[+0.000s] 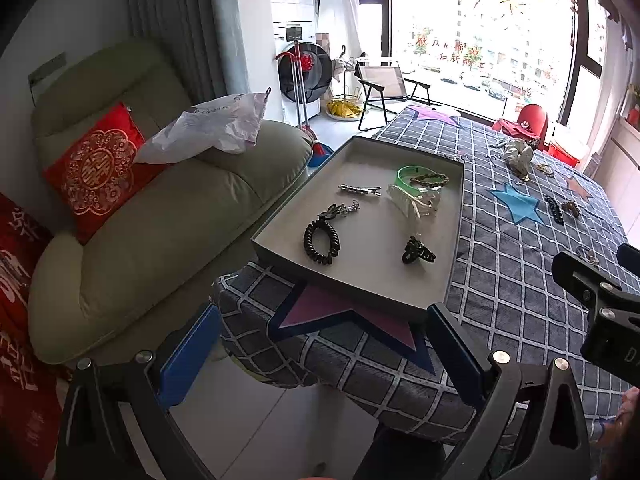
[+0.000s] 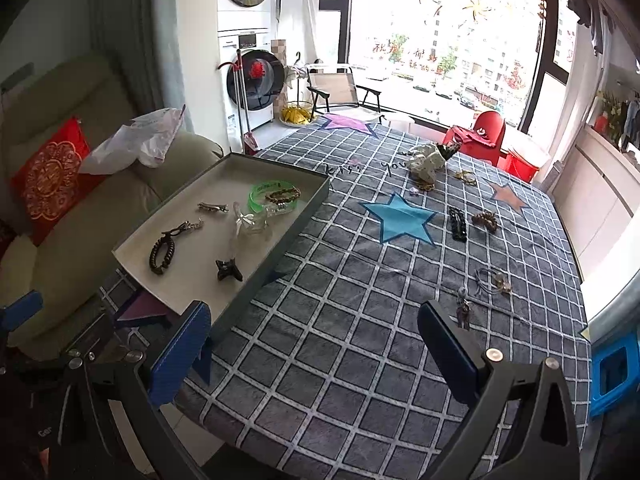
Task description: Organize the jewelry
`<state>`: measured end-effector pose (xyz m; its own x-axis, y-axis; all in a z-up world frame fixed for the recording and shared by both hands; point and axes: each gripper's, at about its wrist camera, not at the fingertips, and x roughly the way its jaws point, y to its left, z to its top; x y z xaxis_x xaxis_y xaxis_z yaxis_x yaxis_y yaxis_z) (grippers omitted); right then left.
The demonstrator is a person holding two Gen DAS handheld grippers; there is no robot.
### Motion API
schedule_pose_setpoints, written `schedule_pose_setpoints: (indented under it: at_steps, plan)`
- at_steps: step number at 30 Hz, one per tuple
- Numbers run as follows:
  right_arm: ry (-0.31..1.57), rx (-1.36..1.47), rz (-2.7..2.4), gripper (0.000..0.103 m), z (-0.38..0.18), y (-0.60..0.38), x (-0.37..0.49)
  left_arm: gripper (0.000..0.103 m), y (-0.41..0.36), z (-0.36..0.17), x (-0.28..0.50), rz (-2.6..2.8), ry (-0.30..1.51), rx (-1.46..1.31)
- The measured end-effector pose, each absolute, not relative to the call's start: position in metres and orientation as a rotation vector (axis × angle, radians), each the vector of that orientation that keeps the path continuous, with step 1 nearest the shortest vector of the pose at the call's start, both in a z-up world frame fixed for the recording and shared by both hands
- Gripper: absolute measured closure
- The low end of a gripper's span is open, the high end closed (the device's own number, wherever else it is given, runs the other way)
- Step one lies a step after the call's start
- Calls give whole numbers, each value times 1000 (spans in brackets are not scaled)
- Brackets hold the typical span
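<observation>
Hovering both claws over the near edge of the surface (image 2: 360, 340), covered in a grey checked cloth with star patches. Beige sofa (image 1: 160, 232) sits to the left with a red cushion (image 1: 96, 172) and a plastic bag (image 1: 212, 124) on it.

Grey tray (image 1: 454, 240) sits at the surface's left side, its near left corner overhanging the edge. Inside it: green bangle (image 1: 406, 172) at the far end with a beaded bracelet (image 1: 430, 179) touching it, clear hair claw clip (image 1: 414, 202) just in front of them, silver clip (image 1: 360, 189) to their left, black spiral hair tie (image 1: 318, 240) near the left wall with a dangly charm piece (image 1: 344, 210) at its far end, small black claw clip (image 1: 416, 250) nearest me.

Loose on the cloth, right of the tray: white scrunchie pile (image 2: 426, 160) far off, black barrette (image 2: 457, 222) and a brown beaded piece (image 2: 486, 220) beside the blue star (image 2: 400, 216), thin cord with a charm (image 2: 494, 280), and a small dangly earring (image 2: 463, 308) just beside my right claw's right finger.

My left claw (image 1: 320, 354) is spread wide, nothing between the fingers. My right claw (image 2: 316, 354) is also wide apart and empty.
</observation>
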<state>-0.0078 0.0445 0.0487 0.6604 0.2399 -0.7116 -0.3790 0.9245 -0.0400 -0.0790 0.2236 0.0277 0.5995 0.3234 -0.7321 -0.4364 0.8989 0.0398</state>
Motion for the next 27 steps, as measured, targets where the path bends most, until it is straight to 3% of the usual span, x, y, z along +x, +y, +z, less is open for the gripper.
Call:
schedule_pose_setpoints:
  at_steps: [27]
  plan:
    - [796,-165,340,0,39,37,0,1,223,22,-71,453,826,-144]
